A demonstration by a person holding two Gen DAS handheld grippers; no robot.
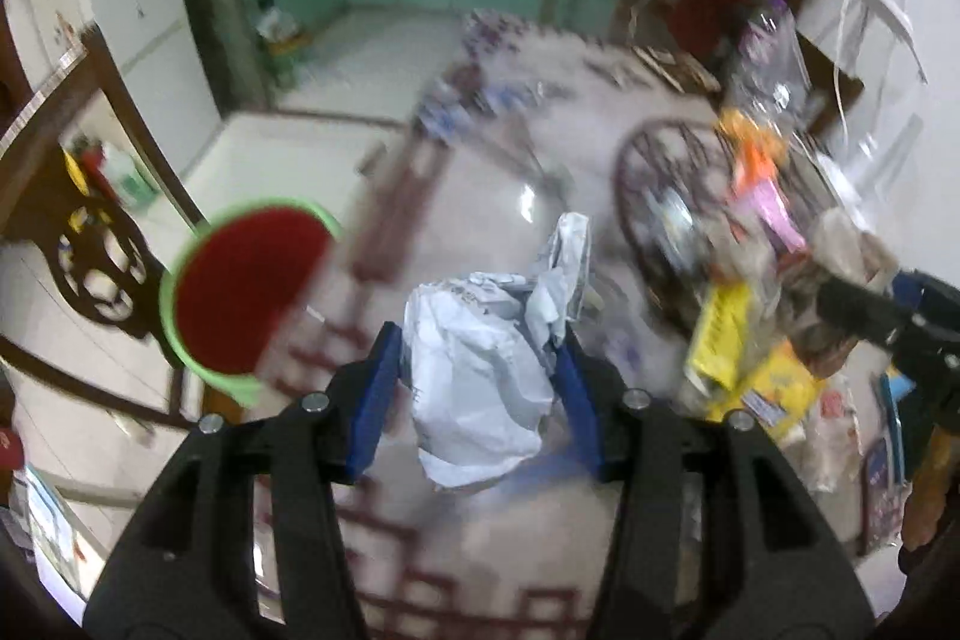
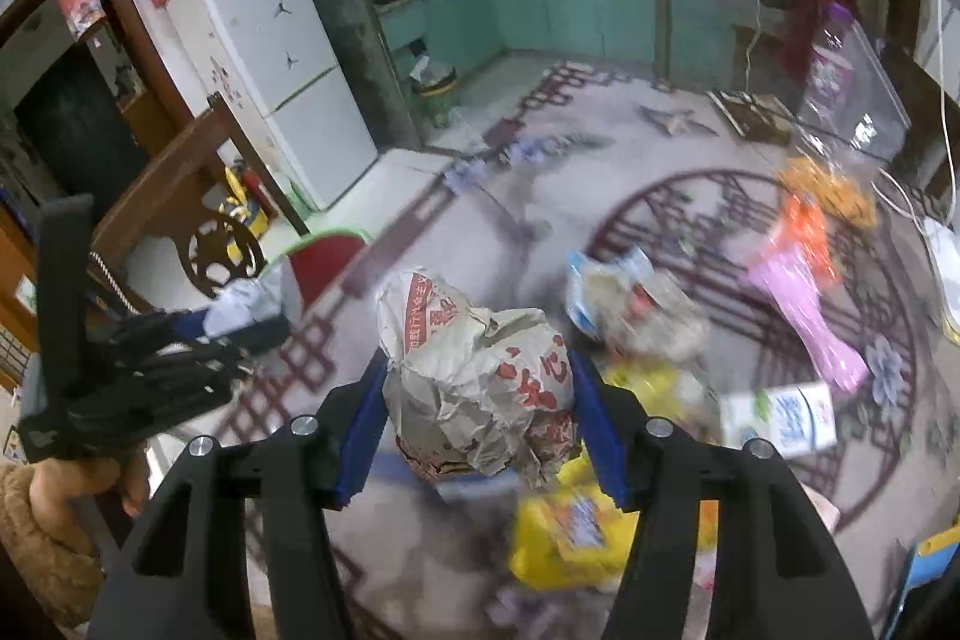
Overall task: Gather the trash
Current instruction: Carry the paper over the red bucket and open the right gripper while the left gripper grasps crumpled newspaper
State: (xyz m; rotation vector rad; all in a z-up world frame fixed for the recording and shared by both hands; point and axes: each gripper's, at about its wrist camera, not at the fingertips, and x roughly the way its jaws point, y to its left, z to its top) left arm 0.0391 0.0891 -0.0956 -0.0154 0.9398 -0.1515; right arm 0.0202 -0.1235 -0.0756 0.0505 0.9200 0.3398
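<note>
My left gripper (image 1: pixel 480 346) is shut on a crumpled white plastic bag (image 1: pixel 480 376), held above the table. A green bin with a red liner (image 1: pixel 240 292) stands to its left, below table level. My right gripper (image 2: pixel 477 388) is shut on a crumpled brown paper bag with red print (image 2: pixel 474 370). The left gripper also shows in the right wrist view (image 2: pixel 240 322), at the left by the bin (image 2: pixel 324 262). The right gripper shows at the right edge of the left wrist view (image 1: pixel 888 304).
More trash lies on the patterned tabletop (image 2: pixel 690 214): yellow wrappers (image 2: pixel 570 532), a white carton (image 2: pixel 780 418), a pink and orange wrapper (image 2: pixel 804 292), a crumpled packet (image 2: pixel 630 304). A wooden chair (image 2: pixel 198 214) and fridge (image 2: pixel 270 58) stand to the left.
</note>
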